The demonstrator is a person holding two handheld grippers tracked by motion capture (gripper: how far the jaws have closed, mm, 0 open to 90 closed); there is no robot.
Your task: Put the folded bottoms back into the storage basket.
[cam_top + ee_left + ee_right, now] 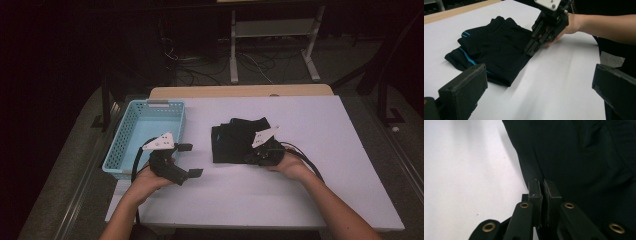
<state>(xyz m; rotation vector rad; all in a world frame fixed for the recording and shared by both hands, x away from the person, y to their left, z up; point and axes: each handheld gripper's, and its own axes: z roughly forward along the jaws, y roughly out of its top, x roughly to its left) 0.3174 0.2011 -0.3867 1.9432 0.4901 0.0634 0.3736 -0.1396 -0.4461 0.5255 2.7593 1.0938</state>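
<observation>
High view recorded a white table (300,200) carrying a blue basket (145,135) at its left and a folded black garment (235,140) near its centre. Left gripper (189,160) was held above the table beside the basket, jaws wide apart and empty. Right gripper (543,187) sat at the garment's near edge, jaws drawn together on the fabric's edge.

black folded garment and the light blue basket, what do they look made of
The black folded garment looks like a thin, matte stretch knit, possibly synthetic: it creases softly and carries fine blue piping. The light blue basket looks like moulded plastic, with an even colour, a stiff rim and walls pierced in a regular lattice.
</observation>
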